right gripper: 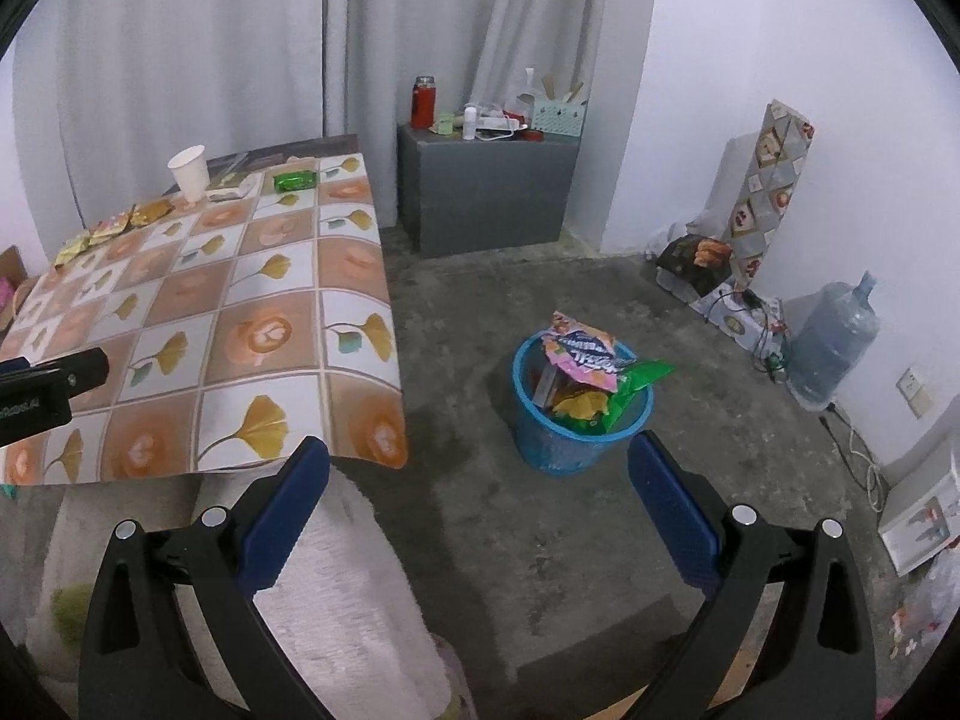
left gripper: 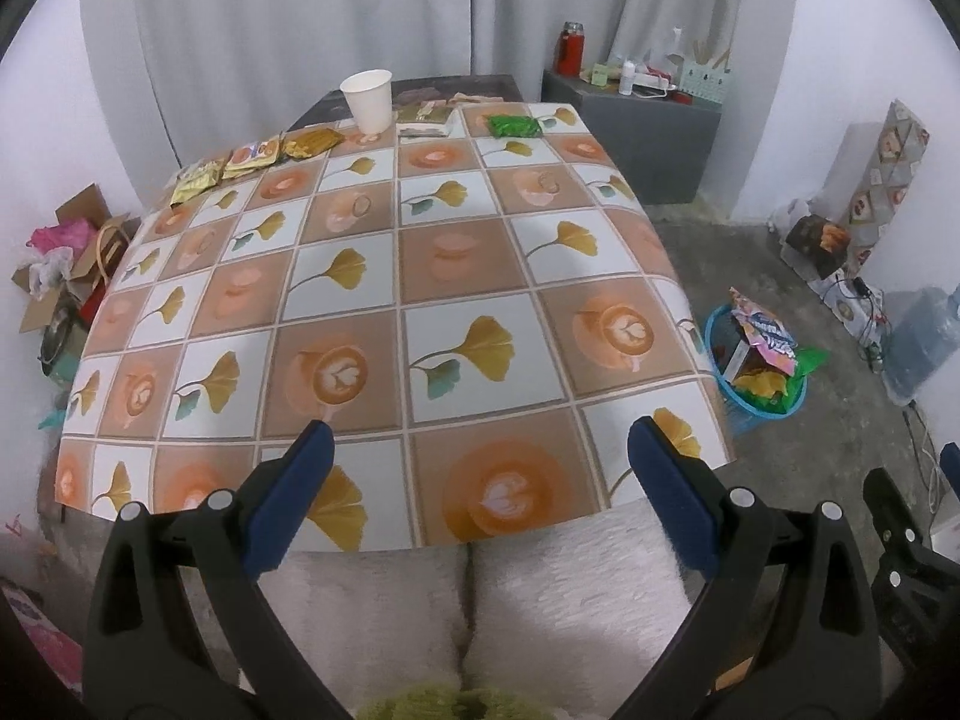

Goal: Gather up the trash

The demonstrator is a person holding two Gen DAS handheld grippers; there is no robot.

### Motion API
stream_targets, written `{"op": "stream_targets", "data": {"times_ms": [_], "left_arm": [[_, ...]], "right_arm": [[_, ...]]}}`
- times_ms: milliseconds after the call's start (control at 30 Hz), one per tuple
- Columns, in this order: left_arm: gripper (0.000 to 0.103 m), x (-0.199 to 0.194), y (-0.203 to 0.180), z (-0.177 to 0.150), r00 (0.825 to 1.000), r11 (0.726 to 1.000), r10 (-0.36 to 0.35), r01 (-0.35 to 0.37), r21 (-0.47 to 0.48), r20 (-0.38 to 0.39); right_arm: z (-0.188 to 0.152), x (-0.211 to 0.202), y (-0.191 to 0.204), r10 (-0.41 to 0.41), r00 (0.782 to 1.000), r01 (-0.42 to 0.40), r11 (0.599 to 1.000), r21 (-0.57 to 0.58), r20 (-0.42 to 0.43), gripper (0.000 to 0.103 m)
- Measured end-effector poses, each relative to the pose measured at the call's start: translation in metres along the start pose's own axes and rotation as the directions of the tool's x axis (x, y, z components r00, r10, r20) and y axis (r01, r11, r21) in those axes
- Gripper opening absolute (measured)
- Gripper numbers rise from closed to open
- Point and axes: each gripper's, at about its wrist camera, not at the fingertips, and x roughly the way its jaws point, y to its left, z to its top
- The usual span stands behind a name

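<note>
A table with a patterned cloth [left gripper: 384, 276] holds trash along its far edge: a white paper cup [left gripper: 367, 99], a green wrapper [left gripper: 515, 126], gold and yellow wrappers [left gripper: 252, 162] and flat packets [left gripper: 426, 119]. A blue bin [right gripper: 579, 414] full of wrappers stands on the floor right of the table; it also shows in the left wrist view [left gripper: 757, 369]. My left gripper [left gripper: 480, 444] is open and empty over the table's near edge. My right gripper [right gripper: 480, 462] is open and empty above the floor, near the bin.
A grey cabinet [right gripper: 486, 192] with a red flask and clutter stands at the back. A water jug [right gripper: 831, 342], boxes and cables line the right wall. Cardboard and bags [left gripper: 66, 264] lie left of the table. My knees [left gripper: 468, 612] are below the left gripper.
</note>
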Motion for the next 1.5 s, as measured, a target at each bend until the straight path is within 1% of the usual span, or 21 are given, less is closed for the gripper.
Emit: {"op": "stream_targets", "data": {"times_ms": [100,367,567,700,967,1500], "left_arm": [[0.094,-0.001,-0.004,0.0,1.0,1.0,0.0,0.0,0.006,0.007],[0.094,-0.003,-0.007,0.0,0.999,0.999,0.031,-0.032,0.024,0.016],[0.094,-0.005,-0.003,0.0,0.998,0.998,0.054,-0.054,0.033,0.025],[0.094,-0.007,-0.001,-0.001,0.998,0.997,0.064,-0.064,0.03,0.025],[0.094,-0.01,-0.002,-0.002,0.998,0.997,0.056,-0.058,0.043,0.025],[0.094,-0.013,-0.019,-0.006,0.999,0.996,0.034,-0.036,0.077,0.017]], "right_arm": [[0.002,0.0,-0.007,-0.012,1.0,0.012,1.0,0.009,0.0,0.097],[0.002,0.005,-0.02,-0.027,0.999,0.028,0.999,0.041,-0.025,0.097],[0.003,0.003,-0.029,-0.054,0.998,0.055,0.997,0.059,-0.017,0.097],[0.003,0.002,-0.031,-0.055,0.998,0.056,0.997,0.06,-0.013,0.097],[0.002,0.001,-0.031,-0.058,0.998,0.058,0.996,0.062,-0.013,0.097],[0.001,-0.002,-0.038,-0.059,0.998,0.059,0.996,0.068,-0.01,0.097]]}}
